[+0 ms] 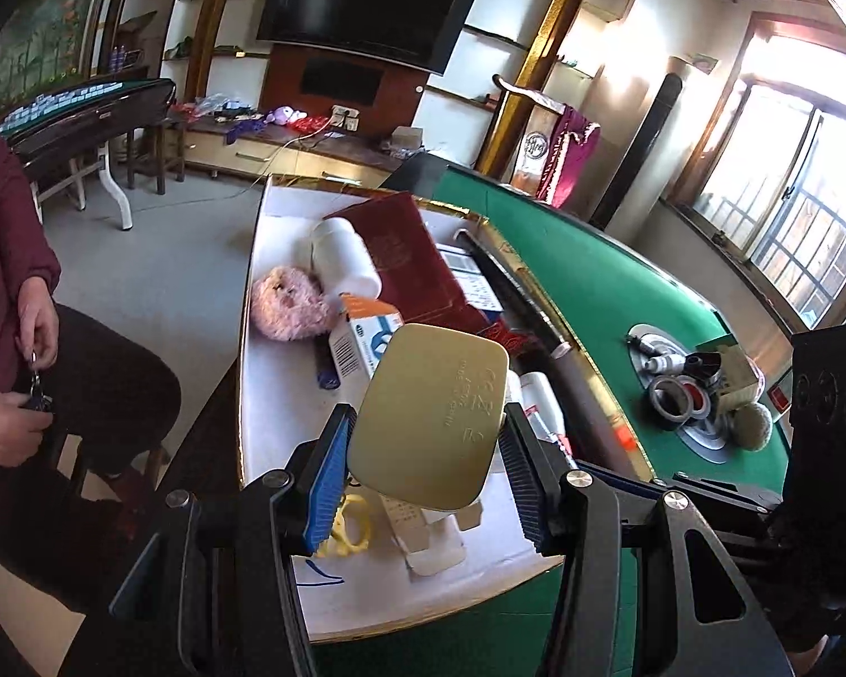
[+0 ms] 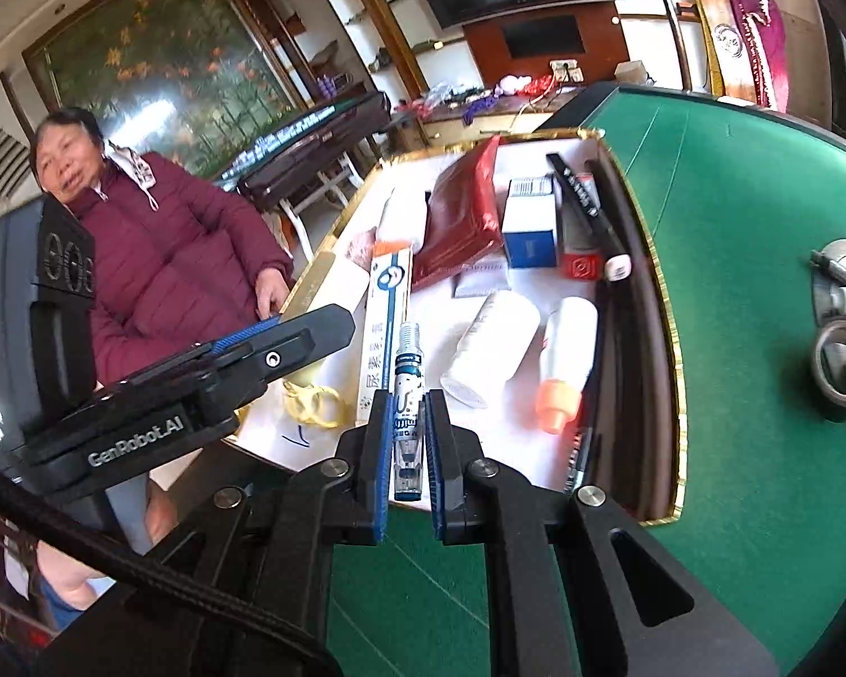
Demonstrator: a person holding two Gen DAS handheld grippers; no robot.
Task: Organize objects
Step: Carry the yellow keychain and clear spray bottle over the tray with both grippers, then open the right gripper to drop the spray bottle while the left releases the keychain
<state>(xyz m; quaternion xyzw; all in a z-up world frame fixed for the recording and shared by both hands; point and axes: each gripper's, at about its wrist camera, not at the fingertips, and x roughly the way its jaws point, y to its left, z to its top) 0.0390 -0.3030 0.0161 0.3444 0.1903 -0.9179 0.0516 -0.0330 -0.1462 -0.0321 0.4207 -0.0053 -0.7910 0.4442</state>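
My left gripper (image 1: 423, 423) is shut on a flat gold tin (image 1: 431, 414), held tilted above a white-lined, gold-rimmed box (image 1: 248, 395). In the right wrist view my right gripper (image 2: 407, 403) is shut on a slim blue-and-white spray tube (image 2: 407, 395), which points toward the same box (image 2: 674, 395). The left gripper's body (image 2: 197, 389) shows at the left of that view, over the box's near corner. Inside the box lie a dark red packet (image 1: 417, 259), a white bottle (image 1: 344, 259), a pink plush (image 1: 287, 304), blue-and-white cartons (image 1: 366, 338) and a white tube with an orange cap (image 2: 564, 361).
The box rests on a green felt table (image 2: 761, 282). A round recess in the felt (image 1: 699, 395) holds tape rolls and small bottles. A seated person in a maroon jacket (image 2: 169, 259) is close beside the box's left edge, hands (image 1: 5, 429) holding a small object.
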